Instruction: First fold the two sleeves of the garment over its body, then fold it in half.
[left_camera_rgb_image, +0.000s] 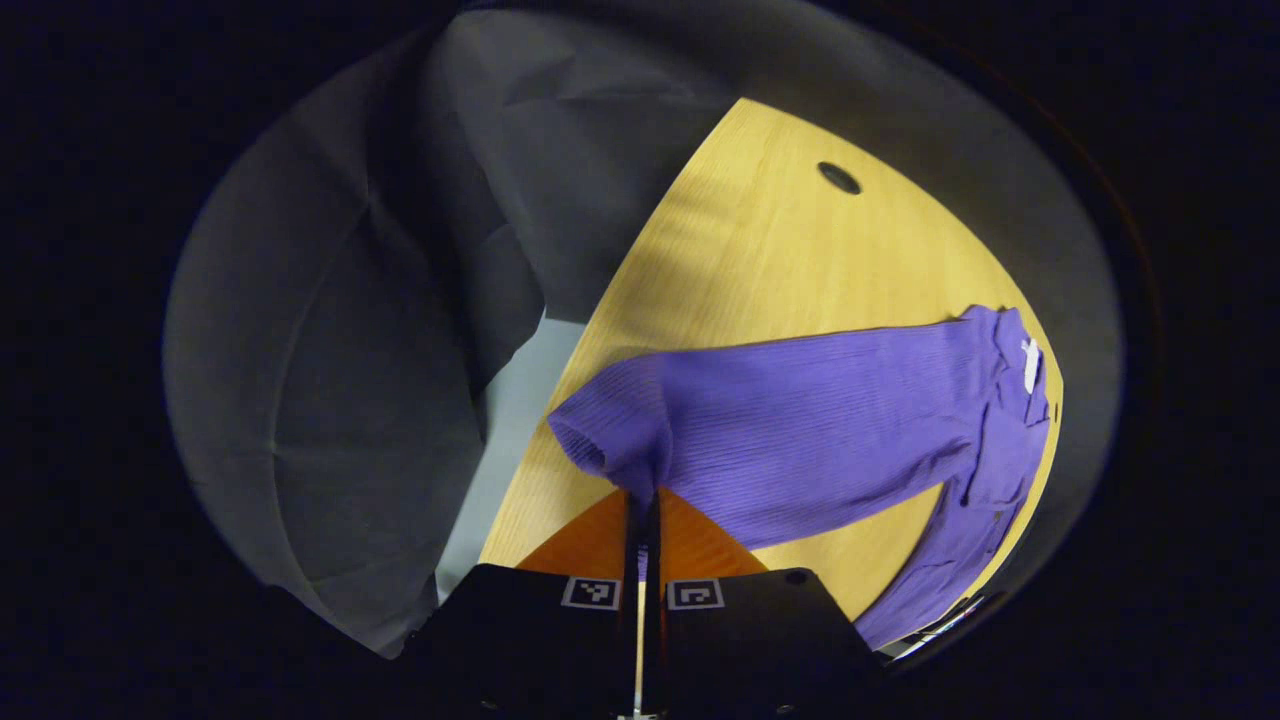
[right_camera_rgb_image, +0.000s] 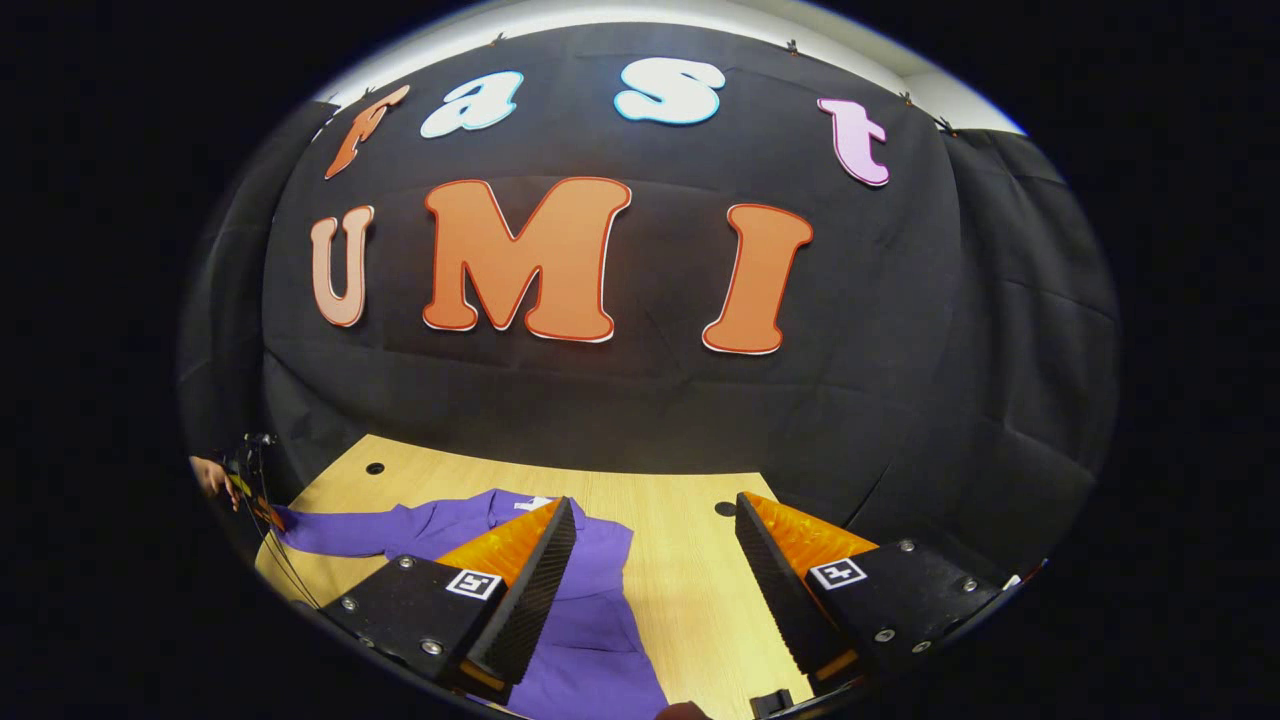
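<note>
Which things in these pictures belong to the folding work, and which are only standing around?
Belonging to the job:
- purple garment, spread on the table
- its sleeve cuff, pinched by the left gripper
- right gripper, open above the table

Only around:
- wooden table
- round hole in the tabletop
- black booth cloth

Ribbed knit cloth garment (left_camera_rgb_image: 800, 420) on a smooth, matt wood-grain table (left_camera_rgb_image: 780, 260)

I see a purple ribbed garment (left_camera_rgb_image: 820, 420) with a white neck tag (left_camera_rgb_image: 1030, 365), lying on a pale yellow wood-grain tabletop (left_camera_rgb_image: 790, 260); booth wall black.
</note>
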